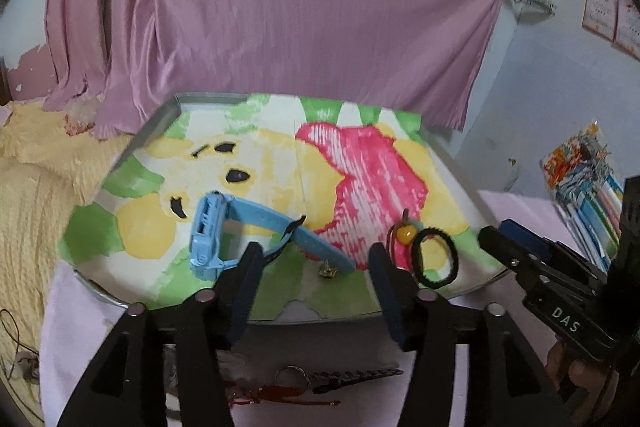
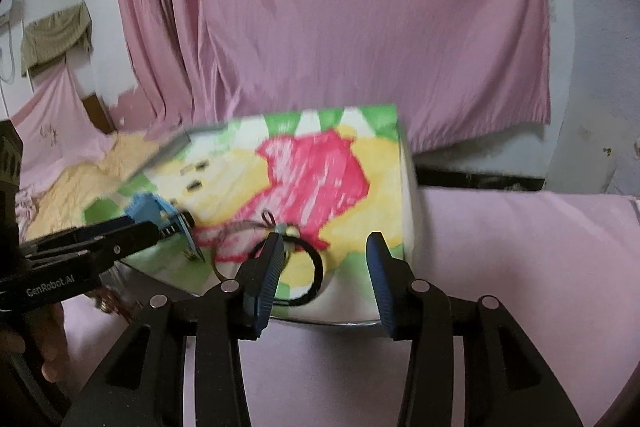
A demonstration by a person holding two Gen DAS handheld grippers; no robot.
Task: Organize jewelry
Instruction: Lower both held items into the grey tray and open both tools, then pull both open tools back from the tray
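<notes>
A metal tray [image 1: 132, 147] lined with a bear drawing holds a light blue watch [image 1: 216, 235], a small gold piece [image 1: 328, 271], a red cord with a yellow bead [image 1: 404, 235] and a black hair tie [image 1: 434, 259]. My left gripper [image 1: 316, 255] hovers open over the tray's near edge, between the watch strap and the bead, with nothing in it. My right gripper [image 2: 325, 245] is open and holds nothing, and its left finger [image 2: 272, 259] lies over the hair tie [image 2: 314, 267]. The bead [image 2: 290, 229] and watch [image 2: 148, 207] look blurred in the right wrist view.
On the pink cloth [image 1: 80, 327] in front of the tray lie a key ring with a black chain pendant [image 1: 352, 377] and a red cord [image 1: 280, 395]. A yellow blanket [image 1: 36, 167] is on the left. Colourful packets [image 1: 584, 187] are on the right. A pink curtain [image 1: 280, 7] hangs behind.
</notes>
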